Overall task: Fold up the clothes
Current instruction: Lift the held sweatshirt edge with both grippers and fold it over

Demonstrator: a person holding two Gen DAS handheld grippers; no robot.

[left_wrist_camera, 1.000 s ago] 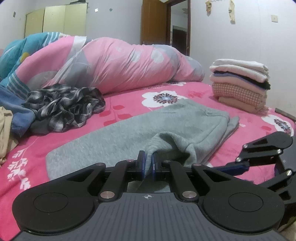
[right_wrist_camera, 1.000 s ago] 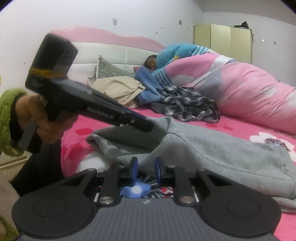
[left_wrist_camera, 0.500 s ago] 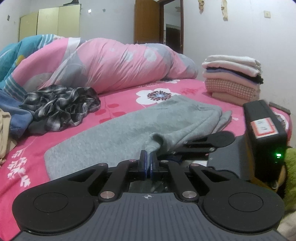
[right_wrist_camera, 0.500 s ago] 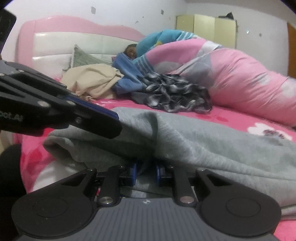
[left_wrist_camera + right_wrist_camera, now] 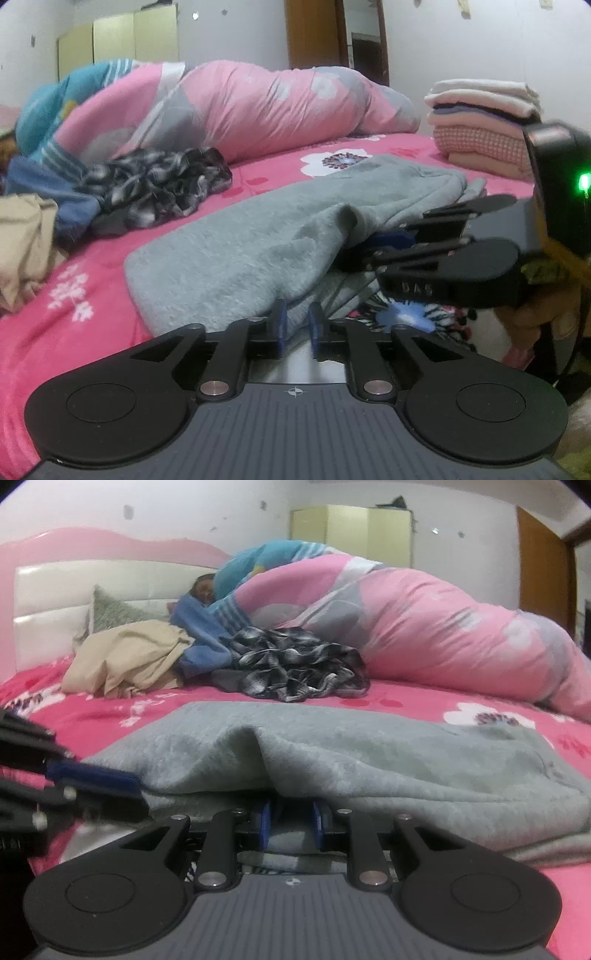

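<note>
A grey fleece garment (image 5: 258,236) lies across the pink flowered bed sheet (image 5: 55,332), its near edge folded over on itself. My left gripper (image 5: 297,323) sits at that near edge. Its jaws are opening, with a strip of grey cloth lying loose between the blue pads. My right gripper (image 5: 291,821) is pushed in under the fold of the grey garment (image 5: 369,753), jaws parted, cloth draped over its tips. From the left wrist view the right gripper (image 5: 388,243) reaches in from the right, tips hidden under the fold. The left gripper (image 5: 110,790) shows at the right wrist view's left edge.
A stack of folded clothes (image 5: 484,122) stands at the far right of the bed. A crumpled plaid garment (image 5: 159,184), a blue cloth and a beige cloth (image 5: 129,661) lie behind the grey one. A person (image 5: 203,589) lies under a pink duvet (image 5: 258,107) at the back.
The left jaws, shut on the grey edge before, have parted, and the lifted edge has sunk onto the bed. The right gripper has slid from in front of the garment to under its fold.
</note>
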